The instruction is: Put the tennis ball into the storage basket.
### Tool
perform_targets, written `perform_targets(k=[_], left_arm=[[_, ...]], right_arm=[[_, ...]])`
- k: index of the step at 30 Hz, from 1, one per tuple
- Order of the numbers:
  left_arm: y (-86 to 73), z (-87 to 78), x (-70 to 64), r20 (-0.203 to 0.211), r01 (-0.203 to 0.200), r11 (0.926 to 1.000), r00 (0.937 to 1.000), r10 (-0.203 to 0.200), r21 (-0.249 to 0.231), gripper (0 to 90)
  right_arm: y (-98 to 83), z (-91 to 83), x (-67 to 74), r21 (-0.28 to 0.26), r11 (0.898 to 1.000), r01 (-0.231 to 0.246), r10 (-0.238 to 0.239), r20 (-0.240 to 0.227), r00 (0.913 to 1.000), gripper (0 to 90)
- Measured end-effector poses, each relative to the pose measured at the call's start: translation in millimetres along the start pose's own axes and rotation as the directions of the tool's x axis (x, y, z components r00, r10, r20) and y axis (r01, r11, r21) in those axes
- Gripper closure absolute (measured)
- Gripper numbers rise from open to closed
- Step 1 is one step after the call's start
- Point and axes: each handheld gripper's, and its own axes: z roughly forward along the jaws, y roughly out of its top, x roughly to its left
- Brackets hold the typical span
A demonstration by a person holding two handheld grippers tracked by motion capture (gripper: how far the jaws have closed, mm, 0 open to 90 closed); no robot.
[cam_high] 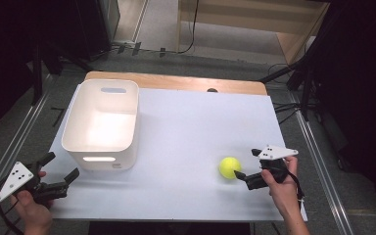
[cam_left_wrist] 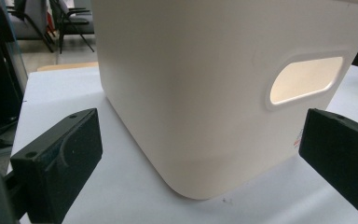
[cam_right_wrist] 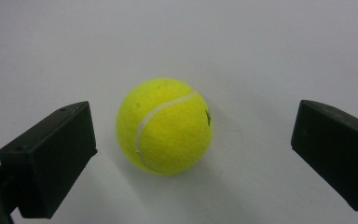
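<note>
A yellow tennis ball (cam_high: 229, 167) lies on the white table top (cam_high: 191, 122), right of centre and near the front. My right gripper (cam_high: 246, 164) is just to its right, open, jaws pointing at the ball. In the right gripper view the ball (cam_right_wrist: 164, 126) sits between the two spread jaws of that gripper (cam_right_wrist: 191, 137), touching neither. A white plastic bin (cam_high: 127, 159) with handle slots stands at the left. My left gripper (cam_high: 63, 165) is held open at the bin's near left corner. In the left gripper view, the bin's wall (cam_left_wrist: 205, 93) stands close ahead of that gripper (cam_left_wrist: 200, 154).
A wooden strip (cam_high: 176, 81) runs along the table's far edge. Metal rails (cam_high: 318, 161) flank the table on both sides. Bare table top lies between the bin and the ball. Chairs (cam_left_wrist: 70, 23) stand far off in the left gripper view.
</note>
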Motion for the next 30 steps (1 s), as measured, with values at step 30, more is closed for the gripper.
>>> perform_targets(k=[30], left_arm=[[0.0,0.5,-0.5,0.003,-0.003,1.0,1.0,0.003,0.003,0.0]], right_arm=[[14.7,42.3,11.5,0.206,0.978,0.025,-0.018,-0.035,0.9992,20.7]])
